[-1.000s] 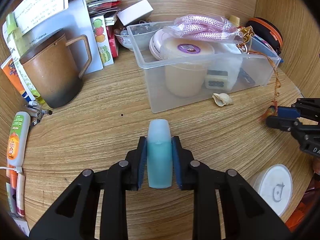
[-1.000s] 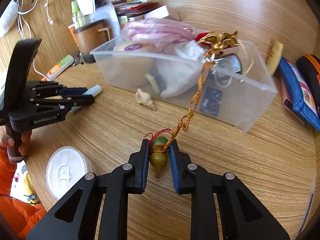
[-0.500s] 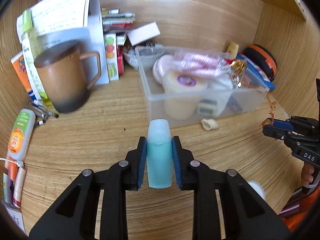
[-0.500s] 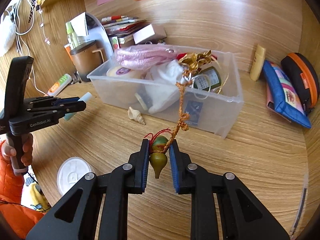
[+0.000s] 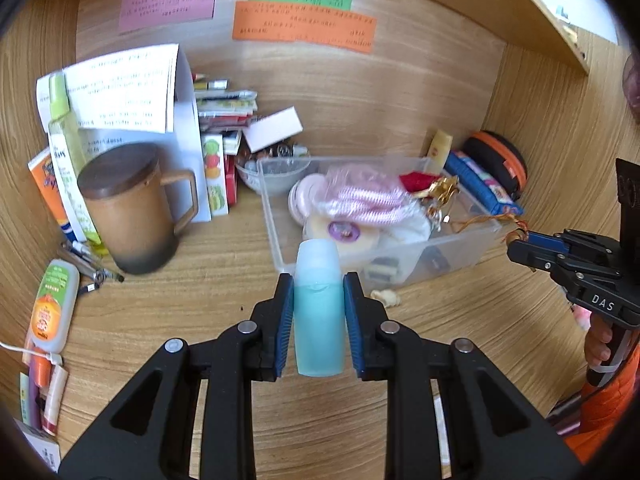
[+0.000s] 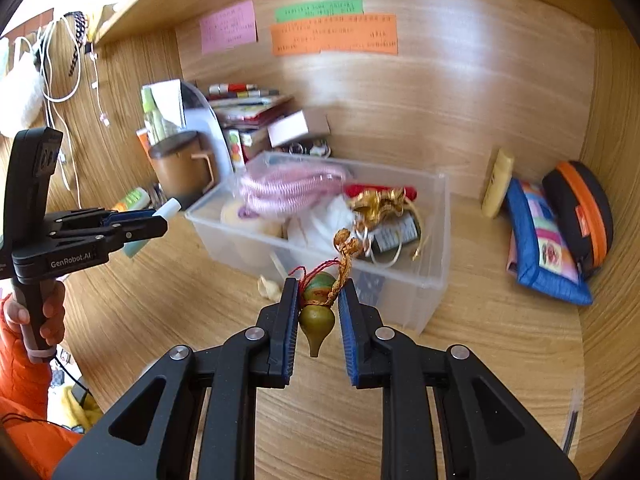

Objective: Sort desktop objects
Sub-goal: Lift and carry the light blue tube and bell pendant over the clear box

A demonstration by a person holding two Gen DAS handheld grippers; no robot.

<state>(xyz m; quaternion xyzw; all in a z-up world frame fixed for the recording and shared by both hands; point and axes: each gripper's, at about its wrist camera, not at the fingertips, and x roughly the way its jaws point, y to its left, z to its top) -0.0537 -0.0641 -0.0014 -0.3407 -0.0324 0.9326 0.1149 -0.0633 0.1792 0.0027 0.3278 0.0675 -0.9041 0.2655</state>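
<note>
My left gripper (image 5: 319, 312) is shut on a small light-blue bottle (image 5: 319, 304) with a pale cap, held above the desk just in front of the clear plastic box (image 5: 280, 240). My right gripper (image 6: 319, 308) is shut on a green gourd charm (image 6: 317, 312); its golden braided cord (image 6: 345, 248) runs up to a gold ornament (image 6: 380, 204) inside the clear plastic box (image 6: 434, 264). The box holds a pink cord bundle (image 5: 368, 200), a tape roll (image 5: 344, 232) and other small items. The left wrist view shows the right gripper (image 5: 520, 240) at the right edge; the right wrist view shows the left gripper (image 6: 156, 220) at the left.
A brown lidded mug (image 5: 128, 208) stands left of the box, with papers and booklets behind it. An orange-labelled tube (image 5: 52, 308) and pens lie at the left edge. A small shell (image 5: 386, 298) lies before the box. Pouches (image 6: 548, 240) lean at the right wall.
Both grippers have risen with their objects, so the box and desk look smaller and the wall notes have come into view. The gourd's cord now hangs shorter toward the box.
</note>
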